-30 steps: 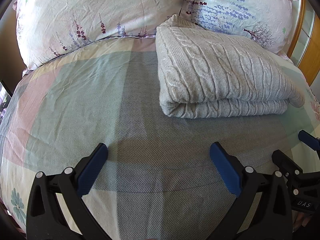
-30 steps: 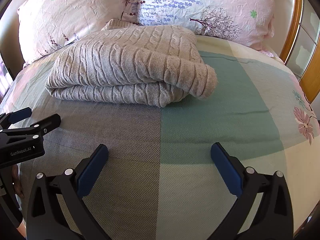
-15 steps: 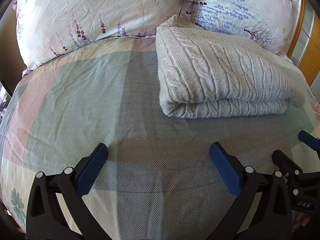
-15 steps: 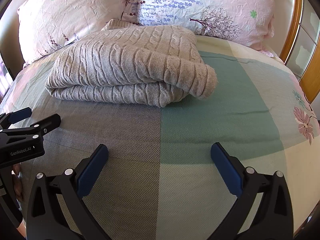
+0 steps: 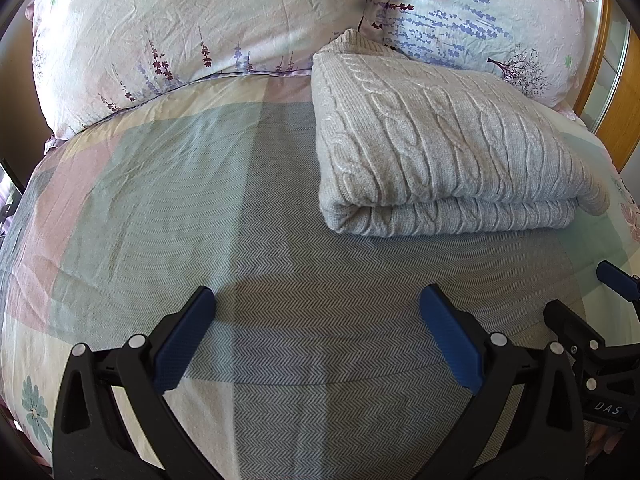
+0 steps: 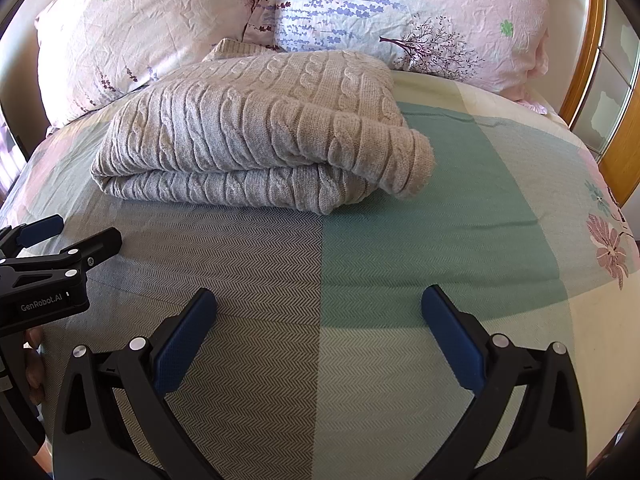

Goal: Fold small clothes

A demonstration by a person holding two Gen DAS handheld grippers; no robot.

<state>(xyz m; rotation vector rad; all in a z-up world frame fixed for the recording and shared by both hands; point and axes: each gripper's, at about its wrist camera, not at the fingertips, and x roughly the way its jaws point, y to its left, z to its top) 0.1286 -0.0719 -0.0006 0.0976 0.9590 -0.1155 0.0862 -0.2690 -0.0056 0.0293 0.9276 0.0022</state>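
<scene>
A grey cable-knit sweater (image 5: 436,152) lies folded in a thick stack on the bed, near the pillows; it also shows in the right wrist view (image 6: 256,144). My left gripper (image 5: 316,320) is open and empty, hovering over the bedspread in front of the sweater's left end. My right gripper (image 6: 318,320) is open and empty, in front of the sweater's right end. Each gripper appears at the edge of the other's view: the right gripper (image 5: 592,308) and the left gripper (image 6: 68,240).
The bedspread (image 5: 168,208) has grey, green, pink and cream blocks. Two floral pillows (image 5: 192,28) (image 6: 420,12) lean at the head of the bed. A wooden bed frame (image 6: 616,128) runs along the right side.
</scene>
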